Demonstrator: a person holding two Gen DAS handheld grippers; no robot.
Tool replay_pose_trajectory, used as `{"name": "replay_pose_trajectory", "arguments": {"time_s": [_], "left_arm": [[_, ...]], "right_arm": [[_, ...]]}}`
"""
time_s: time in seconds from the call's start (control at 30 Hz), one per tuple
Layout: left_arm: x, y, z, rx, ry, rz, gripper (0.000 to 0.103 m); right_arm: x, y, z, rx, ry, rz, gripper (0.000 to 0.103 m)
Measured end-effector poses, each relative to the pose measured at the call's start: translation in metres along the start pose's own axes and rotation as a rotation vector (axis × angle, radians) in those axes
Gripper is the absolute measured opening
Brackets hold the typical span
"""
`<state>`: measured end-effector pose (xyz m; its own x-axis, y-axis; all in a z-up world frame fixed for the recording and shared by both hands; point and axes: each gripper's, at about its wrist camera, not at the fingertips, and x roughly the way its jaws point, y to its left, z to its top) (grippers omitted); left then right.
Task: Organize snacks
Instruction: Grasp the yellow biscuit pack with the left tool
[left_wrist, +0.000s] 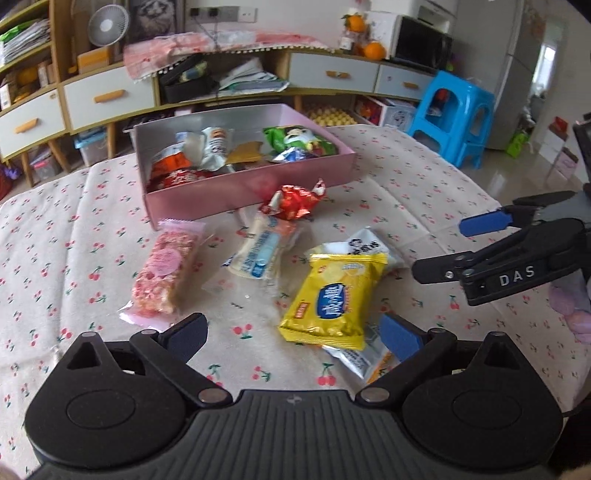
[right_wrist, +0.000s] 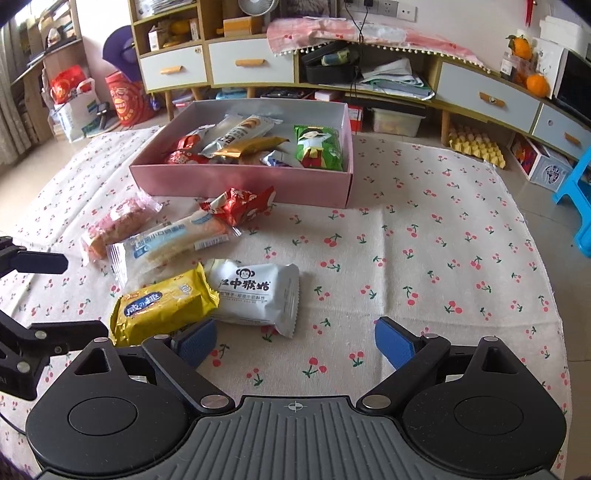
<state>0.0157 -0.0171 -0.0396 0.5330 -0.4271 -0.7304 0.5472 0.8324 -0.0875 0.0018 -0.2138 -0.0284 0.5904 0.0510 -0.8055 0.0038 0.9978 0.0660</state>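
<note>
Both my jaws gape empty, left gripper (left_wrist: 293, 334) and right gripper (right_wrist: 295, 341). Five snack packets (right_wrist: 162, 308) lie mid-surface (right_wrist: 443, 258); the pink box (right_wrist: 240, 181) at its far edge holds more.

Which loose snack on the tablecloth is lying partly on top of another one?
The yellow packet: its edge overlaps the white monkey-logo packet; the rest lie further back.
</note>
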Motion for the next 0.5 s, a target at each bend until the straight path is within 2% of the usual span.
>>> {"name": "replay_pose_trajectory", "arguments": {"time_s": [0.1,0.17,0.23,0.37,0.5], "left_arm": [[0.005,-0.006,0.001,0.029,-0.01,-0.061,0.083],[0.009,-0.007,0.004,0.04,-0.011,-0.09,0.069],[0.014,-0.008,0.006,0.051,-0.003,-0.109,0.062],[0.022,-0.007,0.012,0.044,0.012,-0.13,0.062],[0.032,-0.006,0.017,0.045,0.05,-0.137,0.063]], "right_arm": [[-0.001,-0.001,0.0,-0.004,-0.005,0.003,0.094],[0.001,-0.003,0.0,-0.014,-0.004,0.005,0.094],[0.004,-0.006,0.0,-0.029,0.001,0.005,0.094],[0.012,-0.012,-0.002,-0.075,0.004,0.018,0.094],[0.02,-0.017,-0.005,-0.127,0.001,0.069,0.094]]}}
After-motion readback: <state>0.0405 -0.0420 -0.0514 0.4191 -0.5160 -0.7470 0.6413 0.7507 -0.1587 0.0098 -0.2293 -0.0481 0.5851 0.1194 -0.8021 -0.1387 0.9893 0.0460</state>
